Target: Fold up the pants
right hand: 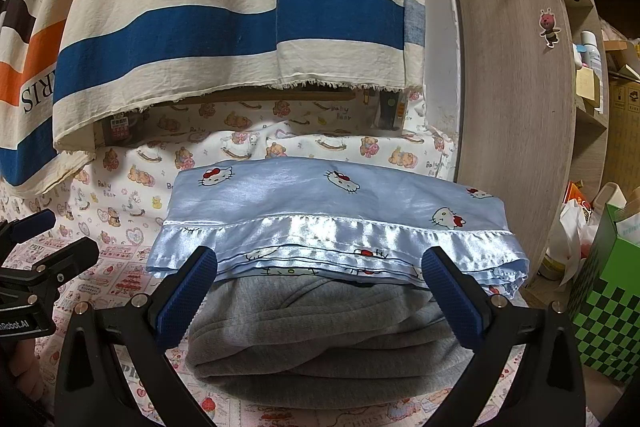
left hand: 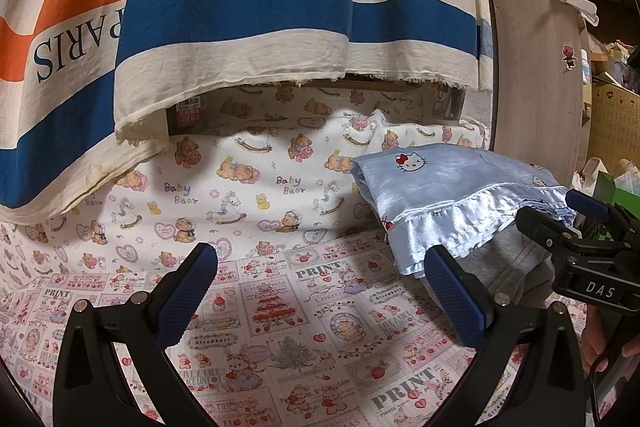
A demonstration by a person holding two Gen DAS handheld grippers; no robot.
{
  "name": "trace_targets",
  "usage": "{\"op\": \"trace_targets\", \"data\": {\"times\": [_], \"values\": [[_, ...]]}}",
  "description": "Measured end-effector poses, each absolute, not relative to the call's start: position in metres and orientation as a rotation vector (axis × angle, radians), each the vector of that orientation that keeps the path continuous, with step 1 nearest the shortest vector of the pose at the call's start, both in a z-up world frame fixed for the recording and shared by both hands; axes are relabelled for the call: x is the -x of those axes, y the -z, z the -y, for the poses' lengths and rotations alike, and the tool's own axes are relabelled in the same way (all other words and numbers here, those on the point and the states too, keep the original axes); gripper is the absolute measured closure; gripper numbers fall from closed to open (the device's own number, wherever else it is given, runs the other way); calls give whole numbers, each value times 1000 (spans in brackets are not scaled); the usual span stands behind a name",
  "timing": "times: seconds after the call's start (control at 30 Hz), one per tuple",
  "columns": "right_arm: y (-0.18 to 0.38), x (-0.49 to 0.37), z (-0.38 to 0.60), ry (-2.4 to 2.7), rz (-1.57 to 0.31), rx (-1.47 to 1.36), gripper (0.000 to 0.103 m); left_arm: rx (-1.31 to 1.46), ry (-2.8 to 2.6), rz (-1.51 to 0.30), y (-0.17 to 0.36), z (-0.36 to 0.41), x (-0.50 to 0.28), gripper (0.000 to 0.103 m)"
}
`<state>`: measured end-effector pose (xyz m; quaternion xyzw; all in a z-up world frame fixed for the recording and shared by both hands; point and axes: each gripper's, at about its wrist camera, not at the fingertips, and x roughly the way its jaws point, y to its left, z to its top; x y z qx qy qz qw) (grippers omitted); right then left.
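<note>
Both grippers, left (left hand: 322,291) and right (right hand: 320,291), hold jaws wide, empty. The satin pants (right hand: 332,211) lie folded on grey pants (right hand: 320,331). Risk: slippery satin slides off if nudged.

- In the right wrist view, the folded pants (right hand: 336,211) lie at the centre of the frame, on top of a folded sweatshirt (right hand: 320,331).
- Both lie on the printed bedsheet (right hand: 120,279), which fills the lower frame.
- The right gripper (right hand: 320,291) sits at lower centre, one finger on each side of the stack's near edge.
- The left gripper (right hand: 28,267) is at the left edge.
- A striped cloth (right hand: 240,27) hangs across the upper frame, behind the stack.
- A wooden shelf panel (right hand: 516,107) stands at the right, with a checkered box (right hand: 608,307) at lower right.
</note>
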<state>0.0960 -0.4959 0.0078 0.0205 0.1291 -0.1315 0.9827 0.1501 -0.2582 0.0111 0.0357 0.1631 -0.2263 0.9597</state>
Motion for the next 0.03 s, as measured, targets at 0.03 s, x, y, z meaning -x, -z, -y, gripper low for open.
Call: {"op": "trace_targets", "data": {"times": [0.03], "values": [[-8, -96, 496, 264, -260, -41, 1, -72, 459, -331, -11, 258, -150, 0]]}}
